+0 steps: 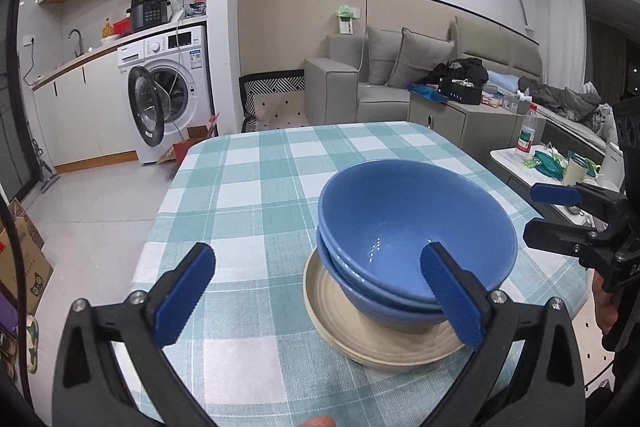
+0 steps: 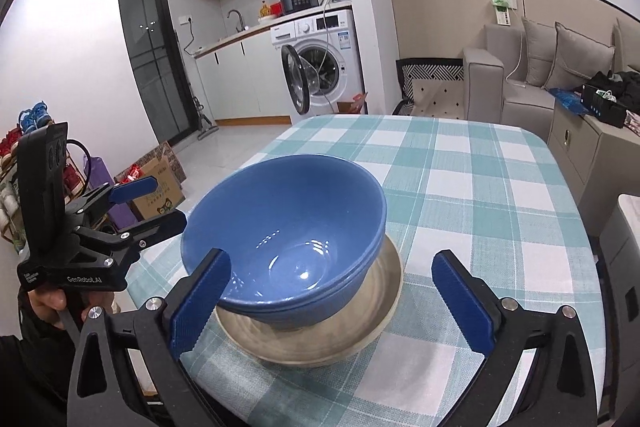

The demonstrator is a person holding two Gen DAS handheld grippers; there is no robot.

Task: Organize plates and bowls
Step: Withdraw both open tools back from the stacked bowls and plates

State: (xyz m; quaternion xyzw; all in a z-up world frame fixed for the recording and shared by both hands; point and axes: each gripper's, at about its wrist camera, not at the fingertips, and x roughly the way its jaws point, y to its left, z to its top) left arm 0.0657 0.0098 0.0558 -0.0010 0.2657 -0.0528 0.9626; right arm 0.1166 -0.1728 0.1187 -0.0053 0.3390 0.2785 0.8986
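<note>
Two blue bowls (image 1: 416,227) sit nested on a cream plate (image 1: 384,343) near the front edge of the checked table. In the right wrist view the bowls (image 2: 288,227) rest on the same plate (image 2: 320,343). My left gripper (image 1: 320,299) is open and empty; its right finger (image 1: 452,299) is in front of the bowls' near rim. My right gripper (image 2: 336,303) is open and empty, with the stack between and beyond its fingers. Each gripper also shows in the other's view: the right one (image 1: 560,223) and the left one (image 2: 136,203), both beside the stack.
The teal checked tablecloth (image 1: 280,187) covers the table. A washing machine (image 1: 168,95) with its door open stands at the back. A grey sofa (image 1: 400,75) and a side table with a bottle (image 1: 528,131) lie to the right. Cardboard boxes (image 2: 156,179) sit on the floor.
</note>
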